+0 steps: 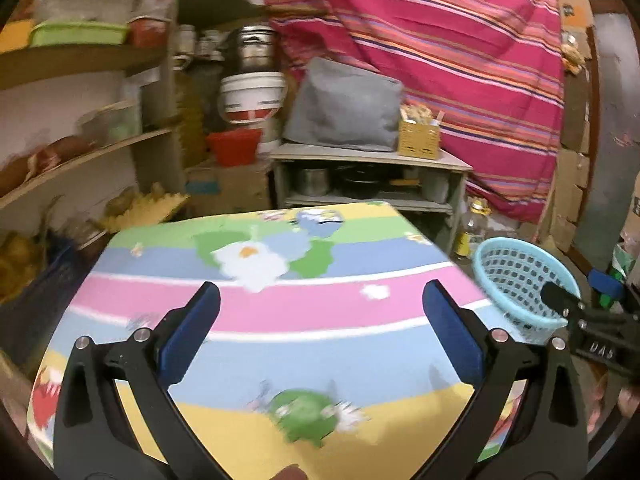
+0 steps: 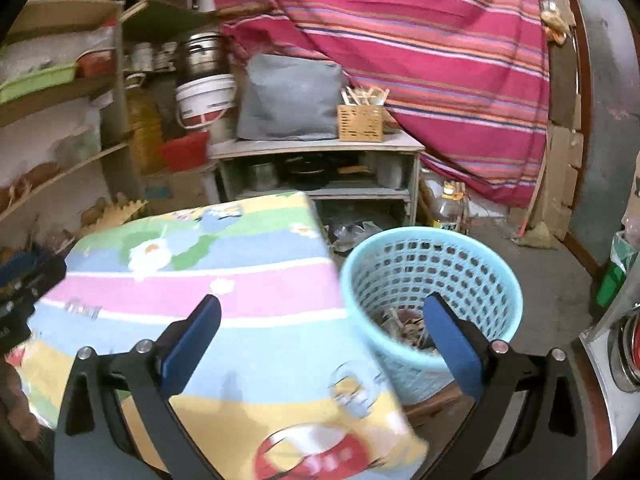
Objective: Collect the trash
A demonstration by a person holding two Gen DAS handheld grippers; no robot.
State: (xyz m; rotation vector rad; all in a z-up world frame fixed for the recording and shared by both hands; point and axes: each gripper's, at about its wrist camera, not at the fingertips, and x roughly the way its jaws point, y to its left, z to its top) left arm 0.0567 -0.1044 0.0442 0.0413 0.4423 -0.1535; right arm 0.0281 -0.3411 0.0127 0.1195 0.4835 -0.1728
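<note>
A light blue perforated trash basket (image 2: 432, 280) stands on the floor just right of the table; brownish scraps of trash (image 2: 404, 326) lie in its bottom. It also shows in the left wrist view (image 1: 520, 280). My left gripper (image 1: 320, 320) is open and empty above the table covered with a colourful striped cartoon cloth (image 1: 260, 308). My right gripper (image 2: 320, 320) is open and empty, straddling the table's right edge (image 2: 280, 280) and the basket's near rim. The right gripper's body (image 1: 592, 320) shows at the right in the left wrist view.
Behind the table a low white shelf (image 2: 320, 148) holds a grey cushion (image 2: 292, 96) and a small yellow basket (image 2: 360, 122). Wooden wall shelves (image 1: 80, 152) with containers stand left. A striped pink cloth (image 1: 440, 60) hangs behind. An oil bottle (image 2: 448, 208) stands on the floor.
</note>
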